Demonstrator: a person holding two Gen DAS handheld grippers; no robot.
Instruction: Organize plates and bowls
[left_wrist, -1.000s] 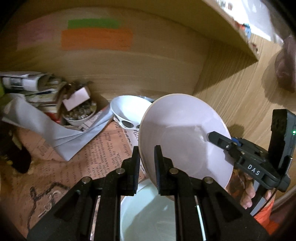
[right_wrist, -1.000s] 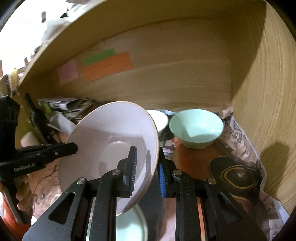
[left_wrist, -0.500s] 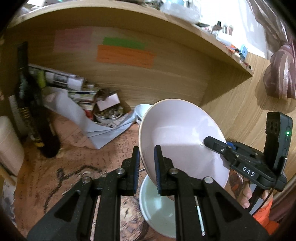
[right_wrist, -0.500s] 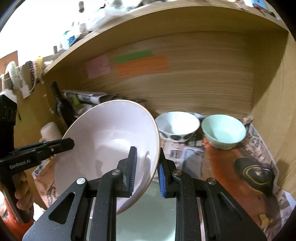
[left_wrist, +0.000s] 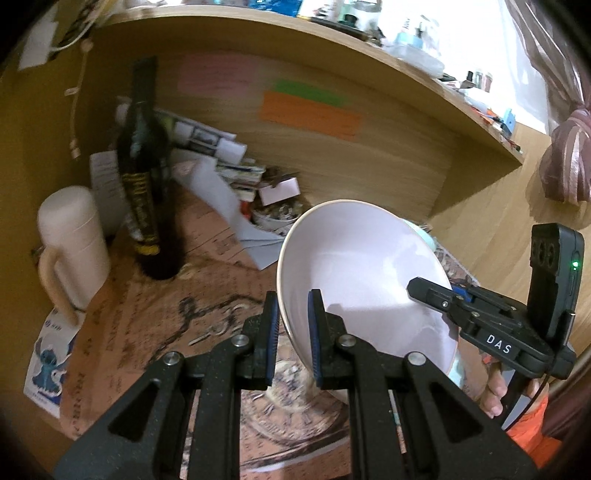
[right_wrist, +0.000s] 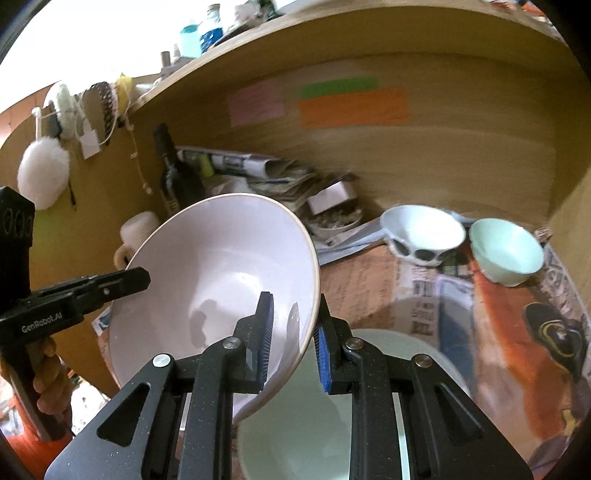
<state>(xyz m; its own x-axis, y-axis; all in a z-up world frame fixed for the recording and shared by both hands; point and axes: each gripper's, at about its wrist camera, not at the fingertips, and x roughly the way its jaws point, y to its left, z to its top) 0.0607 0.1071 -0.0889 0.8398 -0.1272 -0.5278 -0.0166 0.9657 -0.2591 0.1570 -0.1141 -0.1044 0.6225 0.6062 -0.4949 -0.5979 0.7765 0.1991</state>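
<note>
Large white bowl (left_wrist: 354, 273) is held tilted in the air, off the counter (left_wrist: 207, 266), rim pinched on two opposite sides. My left gripper (left_wrist: 292, 332) is clenched on the rim edge nearest it, one finger inside the bowl and one outside. My right gripper (right_wrist: 292, 334) grasps the opposite edge of the same bowl (right_wrist: 207, 280) in the same way, blue pads on either side of the wall.

In the left wrist view, the right gripper (left_wrist: 424, 291) reaches over the bowl's far rim. In the right wrist view, the left gripper (right_wrist: 136, 278) does likewise from the left.

Directly below the right gripper: a pale green plate (right_wrist: 306, 421) on the counter, partly hidden by the fingers. Ahead and to the right of that gripper: a white bowl with dark oval spots (right_wrist: 423, 234), and just beside it a mint green bowl (right_wrist: 508, 251); I cannot tell if they touch. Both sit on newspaper (right_wrist: 428, 291).

Ahead and left of the left gripper: a dark bottle (left_wrist: 144, 173) upright, and a cream jug with a handle (left_wrist: 72, 247) further left. A pile of papers (left_wrist: 221, 162) lies against the back wall. Background is motion-blurred.
</note>
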